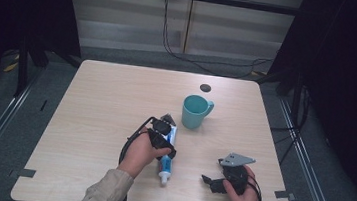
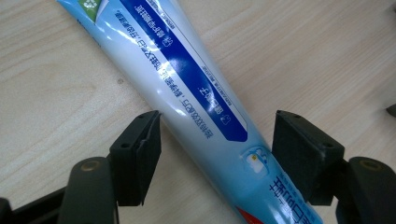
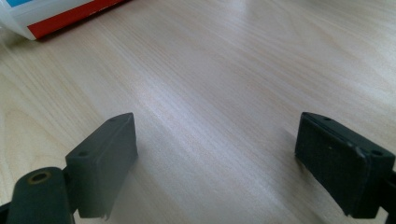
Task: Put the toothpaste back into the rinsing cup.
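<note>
One big table (image 1: 101, 102) of light wood holds all your things. On it, toward the far right, stands a teal mug (image 1: 194, 111), upright, with its handle pointing right. A small dark round spot (image 1: 205, 88) sits on the table just past the mug.

Next comes the toothpaste tube (image 1: 167, 152). It lies flat near the middle of the table, on your side of the mug, with its white cap pointing toward you.

Your left gripper (image 2: 217, 140) is right over the tube. In the left gripper view, the tube (image 2: 196, 93) runs between the two black jaws. You can see a little gap on each side, so the jaws are not squeezing it yet.

Your right gripper (image 1: 216, 181) rests near the table's front right corner, well apart from the tube. Its jaws stand wide apart with bare wood between them, holding nothing.
</note>
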Demonstrator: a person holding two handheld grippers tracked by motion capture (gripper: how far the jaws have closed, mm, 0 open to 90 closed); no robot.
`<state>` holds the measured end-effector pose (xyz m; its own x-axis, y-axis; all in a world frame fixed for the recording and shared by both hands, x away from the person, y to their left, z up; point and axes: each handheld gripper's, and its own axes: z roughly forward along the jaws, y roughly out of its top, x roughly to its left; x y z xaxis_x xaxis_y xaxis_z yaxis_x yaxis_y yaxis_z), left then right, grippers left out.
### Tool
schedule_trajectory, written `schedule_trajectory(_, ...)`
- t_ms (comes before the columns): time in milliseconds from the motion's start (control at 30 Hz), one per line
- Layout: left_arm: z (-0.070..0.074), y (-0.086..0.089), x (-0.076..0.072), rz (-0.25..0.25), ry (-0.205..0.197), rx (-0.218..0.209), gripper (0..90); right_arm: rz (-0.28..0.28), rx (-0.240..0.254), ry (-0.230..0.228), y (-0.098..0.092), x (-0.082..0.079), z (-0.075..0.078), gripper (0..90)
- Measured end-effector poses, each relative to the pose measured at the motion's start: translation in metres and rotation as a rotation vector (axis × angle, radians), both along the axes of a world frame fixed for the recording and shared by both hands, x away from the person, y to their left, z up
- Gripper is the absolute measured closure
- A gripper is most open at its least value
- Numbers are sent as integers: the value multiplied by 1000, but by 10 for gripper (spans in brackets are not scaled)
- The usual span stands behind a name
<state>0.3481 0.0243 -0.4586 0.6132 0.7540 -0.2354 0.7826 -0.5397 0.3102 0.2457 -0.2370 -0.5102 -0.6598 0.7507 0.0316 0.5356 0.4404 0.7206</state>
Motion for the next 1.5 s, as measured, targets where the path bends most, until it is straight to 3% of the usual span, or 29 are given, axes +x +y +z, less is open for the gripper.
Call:
schedule_trajectory(500, -4, -5, 1, 43, 20, 22, 337, 1, 0, 0, 0, 0, 0, 123)
schedule_trajectory(967, -9, -8, -1, 25, 51, 59, 405, 0, 0, 0, 0, 0, 0, 123)
schedule_trajectory(1500, -7, -15, -3, -5, 61, 140, 506, -1, 0, 1, 0, 0, 0, 123)
